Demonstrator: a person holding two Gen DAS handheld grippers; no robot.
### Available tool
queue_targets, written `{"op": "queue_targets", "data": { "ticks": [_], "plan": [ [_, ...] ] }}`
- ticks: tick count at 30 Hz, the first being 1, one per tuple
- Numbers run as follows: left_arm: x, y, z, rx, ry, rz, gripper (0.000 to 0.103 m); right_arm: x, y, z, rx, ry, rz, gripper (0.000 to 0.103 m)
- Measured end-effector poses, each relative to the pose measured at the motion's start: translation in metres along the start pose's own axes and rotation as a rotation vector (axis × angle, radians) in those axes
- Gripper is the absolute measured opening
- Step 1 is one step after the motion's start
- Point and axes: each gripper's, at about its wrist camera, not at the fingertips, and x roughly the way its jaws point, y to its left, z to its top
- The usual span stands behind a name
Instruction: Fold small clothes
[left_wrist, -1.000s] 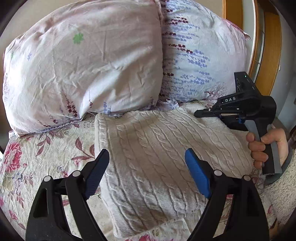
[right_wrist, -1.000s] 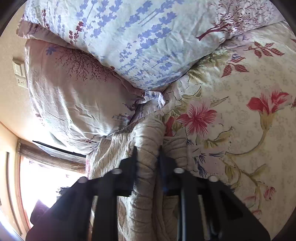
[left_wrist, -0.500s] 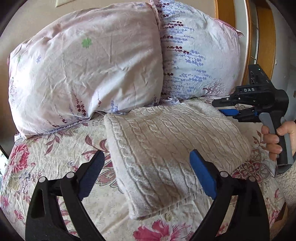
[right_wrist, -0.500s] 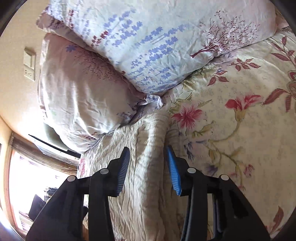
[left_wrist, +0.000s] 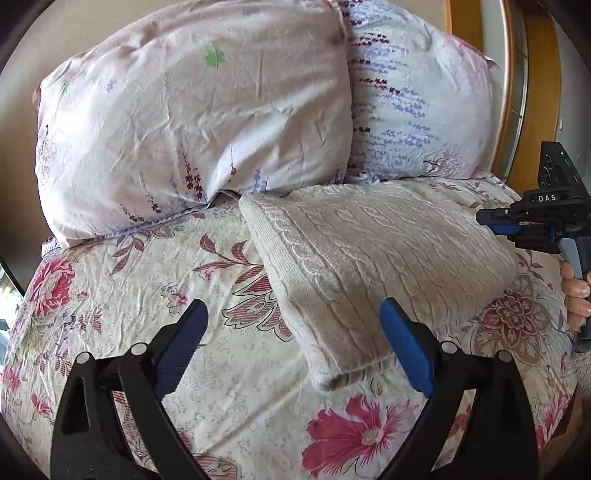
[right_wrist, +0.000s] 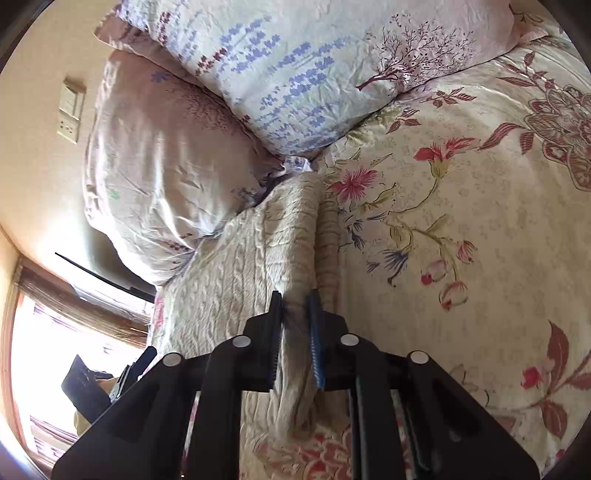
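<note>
A cream cable-knit sweater (left_wrist: 369, 254) lies folded in a neat rectangle on the flowered bedspread (left_wrist: 155, 295), just in front of two pillows. My left gripper (left_wrist: 291, 343) is wide open and empty, held above the bed near the sweater's front left corner. My right gripper (left_wrist: 484, 221) shows at the far right of the left wrist view, off the sweater's right edge. In the right wrist view the right gripper (right_wrist: 295, 332) has its jaws nearly closed with a narrow gap, above the sweater's (right_wrist: 240, 266) edge, gripping nothing.
A pink flowered pillow (left_wrist: 192, 118) and a white pillow with blue sprigs (left_wrist: 417, 103) lean at the bed's head. A wooden frame (left_wrist: 535, 74) stands at the right. A wall socket plate (right_wrist: 72, 110) and a bright window (right_wrist: 55, 350) lie left.
Both grippers have pulled back from the sweater. The right gripper let go of the sweater's edge, opened, then narrowed again. The sweater now lies flat and untouched.
</note>
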Motion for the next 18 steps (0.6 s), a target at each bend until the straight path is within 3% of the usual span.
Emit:
{"op": "queue_targets", "data": {
  "ticks": [3, 6, 9, 12, 14, 18],
  "plan": [
    [-0.016, 0.002, -0.016, 0.073, -0.02, 0.007, 0.098, -0.018, 0.006, -0.02, -0.061, 0.002, 0.015, 0.036],
    [-0.014, -0.003, -0.028, 0.127, 0.025, 0.045, 0.098, -0.016, 0.01, -0.033, -0.087, 0.042, 0.034, 0.035],
    [-0.004, -0.009, -0.032, 0.156, 0.071, 0.067, 0.098, -0.009, 0.016, -0.037, -0.134, 0.053, -0.003, 0.035],
    [-0.001, -0.015, -0.029, 0.159, 0.077, 0.085, 0.098, -0.005, 0.019, -0.04, -0.153, 0.059, 0.005, 0.035],
    [0.006, -0.015, -0.026, 0.143, 0.098, 0.142, 0.098, -0.001, 0.024, -0.042, -0.185, 0.055, -0.017, 0.035],
    [0.015, -0.001, -0.018, 0.05, 0.13, 0.164, 0.098, -0.002, 0.026, -0.044, -0.21, 0.048, -0.041, 0.032]
  ]
}}
